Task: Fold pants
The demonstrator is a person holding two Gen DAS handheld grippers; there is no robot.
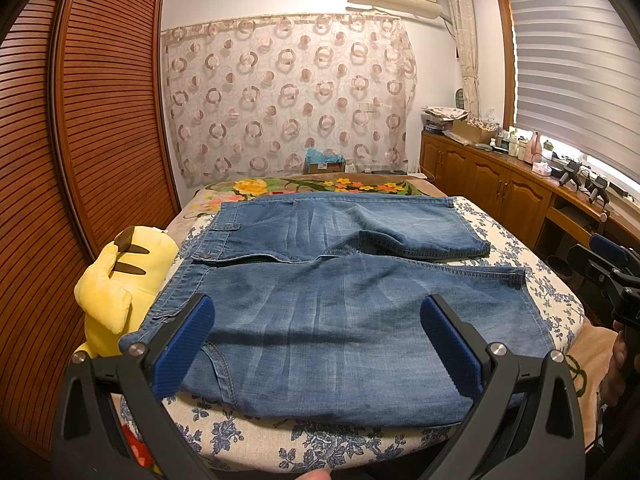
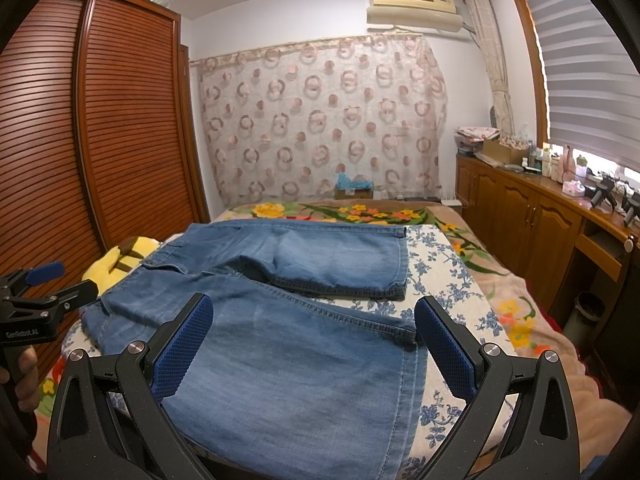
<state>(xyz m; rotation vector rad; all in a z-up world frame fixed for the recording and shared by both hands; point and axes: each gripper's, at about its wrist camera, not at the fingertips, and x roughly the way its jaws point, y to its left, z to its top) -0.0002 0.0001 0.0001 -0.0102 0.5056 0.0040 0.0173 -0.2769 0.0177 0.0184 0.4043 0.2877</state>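
Observation:
Blue denim pants (image 1: 320,292) lie spread flat on a floral-print board (image 1: 320,444) on the bed, waistband to the left, both legs running right. In the right wrist view the pants (image 2: 288,360) fill the foreground, with the far leg's hem at the right. My left gripper (image 1: 316,340) is open and empty, hovering over the near leg by the waistband. My right gripper (image 2: 314,340) is open and empty, over the near leg by its hem. The right gripper also shows at the right edge of the left wrist view (image 1: 612,268), and the left gripper at the left edge of the right wrist view (image 2: 44,288).
A yellow plush toy (image 1: 120,284) lies against the board's left side by the waistband. A slatted wooden wardrobe (image 1: 100,120) stands on the left. A wooden cabinet (image 1: 500,184) with clutter runs along the right under the window. A floral blanket (image 2: 500,280) covers the bed.

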